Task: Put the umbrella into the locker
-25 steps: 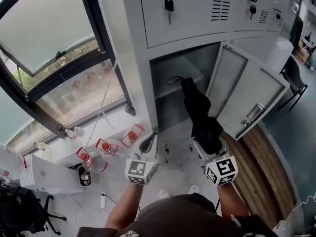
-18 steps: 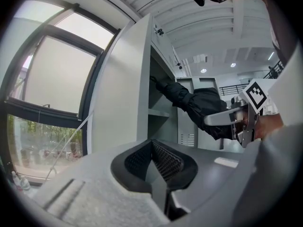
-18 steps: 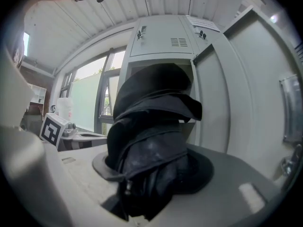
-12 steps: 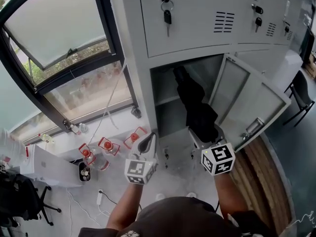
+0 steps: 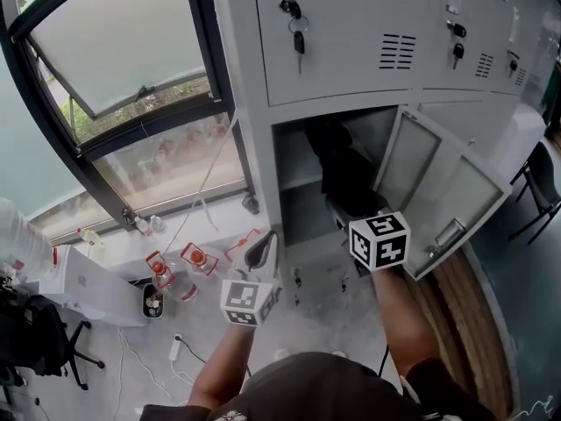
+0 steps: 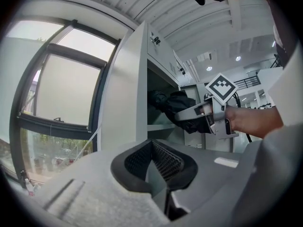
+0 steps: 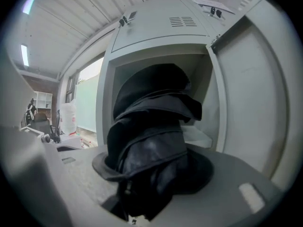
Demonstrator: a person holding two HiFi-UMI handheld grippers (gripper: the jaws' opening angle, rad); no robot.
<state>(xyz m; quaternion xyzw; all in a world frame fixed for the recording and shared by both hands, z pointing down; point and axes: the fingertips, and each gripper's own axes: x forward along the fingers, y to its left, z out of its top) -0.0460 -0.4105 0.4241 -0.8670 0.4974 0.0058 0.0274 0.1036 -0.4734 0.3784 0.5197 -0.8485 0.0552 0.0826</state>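
**While the umbrella is partway in, the job is half done**

Although the black folded umbrella (image 5: 344, 167) already reaches into the open compartment of the locker (image 5: 261, 156), it has not been set down or let go. Its far end sits inside the opening, above the inner shelf (image 5: 298, 184). Its near end is outside the opening, in front of it. The locker door (image 5: 447, 191) stands swung wide to the right, so nothing blocks the way in.

The right gripper (image 5: 344, 216) has its jaws clamped on the near part of the umbrella. In the right gripper view the dark fabric bulges up between them and fills the space ahead. The umbrella runs from the jaws away into the compartment.

The left gripper (image 5: 261, 251) hangs to the left of the opening, well apart from the umbrella, with its jaws together and nothing between them.

By my judgement, what is left is to push the umbrella fully inside, rest it on the shelf, release it and draw the right gripper out. Closing the door may follow.
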